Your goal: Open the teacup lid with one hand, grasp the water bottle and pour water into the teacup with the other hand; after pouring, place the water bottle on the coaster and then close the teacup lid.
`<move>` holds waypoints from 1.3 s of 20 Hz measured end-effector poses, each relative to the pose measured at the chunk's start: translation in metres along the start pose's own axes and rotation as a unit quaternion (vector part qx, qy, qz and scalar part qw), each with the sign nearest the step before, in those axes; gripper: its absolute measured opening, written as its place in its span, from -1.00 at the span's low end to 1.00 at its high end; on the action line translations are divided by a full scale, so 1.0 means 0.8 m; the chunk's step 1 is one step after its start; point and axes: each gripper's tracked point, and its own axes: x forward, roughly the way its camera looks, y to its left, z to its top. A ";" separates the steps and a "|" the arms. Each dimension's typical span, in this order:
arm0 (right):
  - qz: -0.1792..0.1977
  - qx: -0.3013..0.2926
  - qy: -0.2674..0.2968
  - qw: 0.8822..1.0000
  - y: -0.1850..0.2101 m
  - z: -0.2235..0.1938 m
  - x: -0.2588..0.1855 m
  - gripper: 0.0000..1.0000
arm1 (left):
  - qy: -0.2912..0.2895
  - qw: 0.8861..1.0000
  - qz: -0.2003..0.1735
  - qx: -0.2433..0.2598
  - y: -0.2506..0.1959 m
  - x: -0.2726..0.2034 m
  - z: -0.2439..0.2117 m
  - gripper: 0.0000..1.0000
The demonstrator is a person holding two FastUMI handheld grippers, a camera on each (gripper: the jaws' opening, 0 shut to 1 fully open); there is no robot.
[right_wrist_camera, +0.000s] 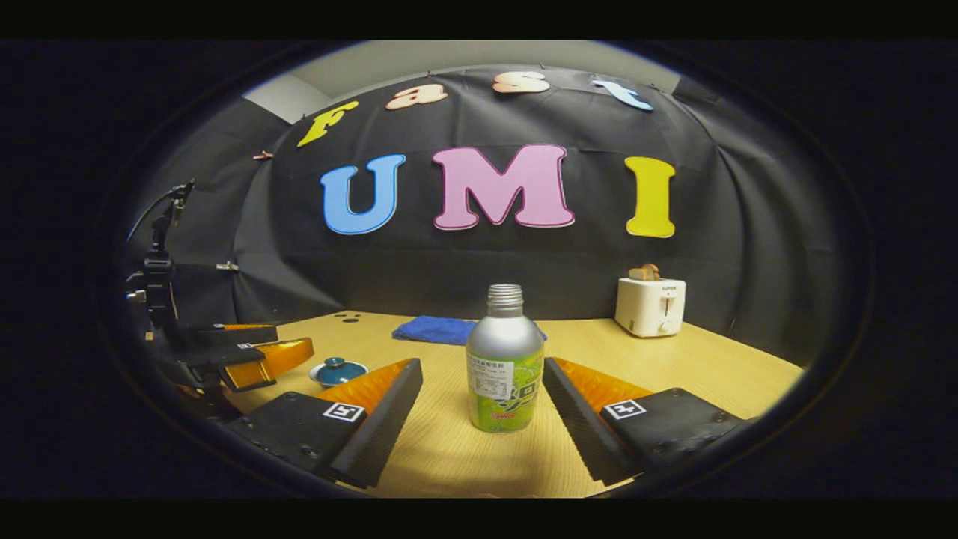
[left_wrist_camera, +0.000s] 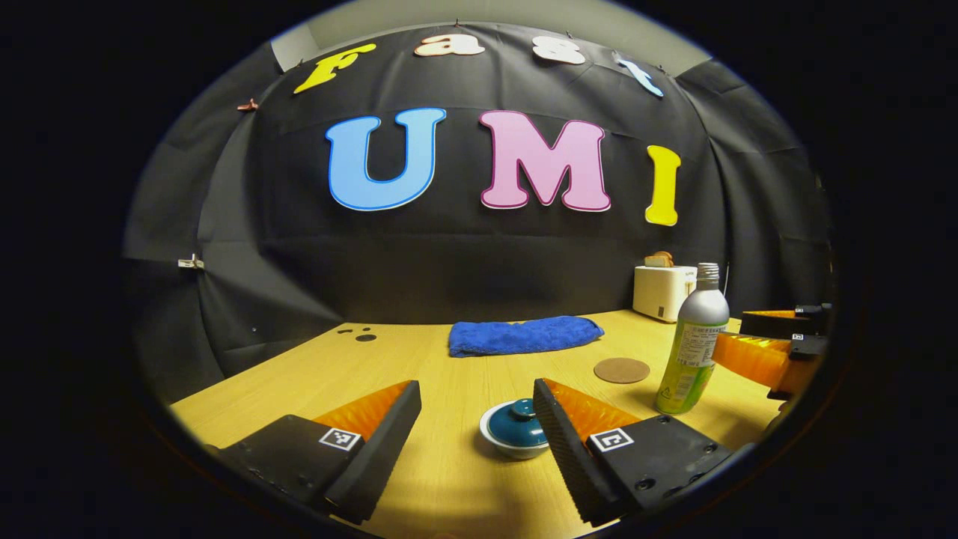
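Left tongs point(left_wrist_camera: 477, 400) stand wide apart, low over the wooden counter point(left_wrist_camera: 419, 352), holding nothing. The teacup point(left_wrist_camera: 515, 429) — a white cup with its dark teal lid point(left_wrist_camera: 525, 419) on — sits on the counter between the two fingers, close against the inner side of the right-hand finger; whether it touches can't be told.

Further back on the counter lies a round brown coaster point(left_wrist_camera: 622, 370), bare, just left of the water bottle point(left_wrist_camera: 693, 340). The bottle is upright, silver w/ a green label, no cap on its threaded neck. Behind the coaster a folded blue towel point(left_wrist_camera: 523, 335) lies near the wall, and a white toaster point(left_wrist_camera: 663, 292) w/ bread in it stands at the back right. In the left gripper view the other tongs reach in from the right edge, near the bottle's side.

In the right gripper view the right tongs point(right_wrist_camera: 483, 393) are also spread wide, one finger on each side of the water bottle point(right_wrist_camera: 505, 361) — gaps show on both sides, so no grip. The bottle stands upright on the counter point(right_wrist_camera: 673, 359). To the left, the left tongs point(right_wrist_camera: 258, 352) hover by the teacup point(right_wrist_camera: 337, 372), lid on. Blue towel point(right_wrist_camera: 434, 329) behind the bottle; toaster point(right_wrist_camera: 650, 305) at the back right.
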 end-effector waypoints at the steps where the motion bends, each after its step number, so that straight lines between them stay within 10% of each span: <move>1: -0.003 0.001 -0.001 1.000 -0.001 0.000 0.000 0.99 | 0.001 1.000 -0.006 -0.002 -0.003 0.003 0.000 0.90; 26: -0.004 0.000 0.022 1.000 -0.022 -0.031 0.028 1.00 | 0.082 0.995 -0.040 0.027 -0.049 0.078 -0.045 -0.13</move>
